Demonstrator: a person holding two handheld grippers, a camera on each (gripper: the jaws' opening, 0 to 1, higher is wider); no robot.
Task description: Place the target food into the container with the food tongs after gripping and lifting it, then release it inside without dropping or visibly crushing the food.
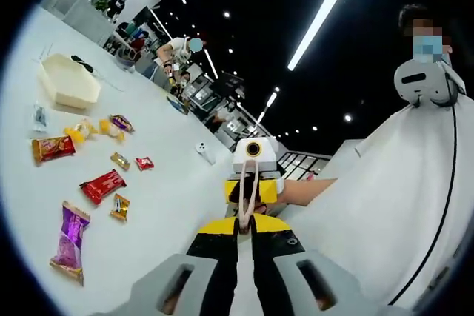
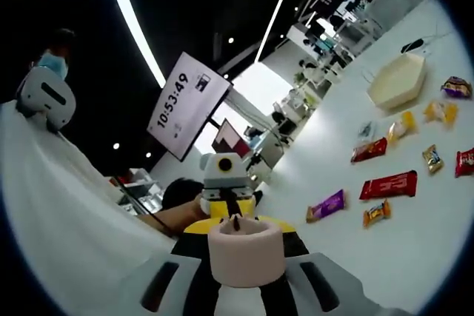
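My right gripper [image 2: 238,236] is shut on the pale pink end of the food tongs [image 2: 244,255], held close to its camera. In the left gripper view the tongs [image 1: 249,183] show as a thin beige loop reaching from the right gripper [image 1: 253,192] down to my left gripper [image 1: 246,221], whose jaws stand together; whether they touch the tongs is unclear. A white container [image 1: 68,83] [image 2: 400,79] sits at the far end of the white table [image 1: 170,205]. Wrapped snacks lie spread before it: a purple packet [image 1: 70,242] [image 2: 326,206], a red bar [image 1: 102,185] [image 2: 388,184], yellow packets [image 1: 80,131] [image 2: 402,125].
Both grippers are held off the table, facing each other. A person in white [image 1: 400,183] stands close by. Small orange [image 1: 120,206], red [image 1: 144,163] and brown-red [image 1: 53,148] packets lie among the snacks. A small white device [image 1: 205,152] rests on the table. A clock screen [image 2: 185,105] hangs behind.
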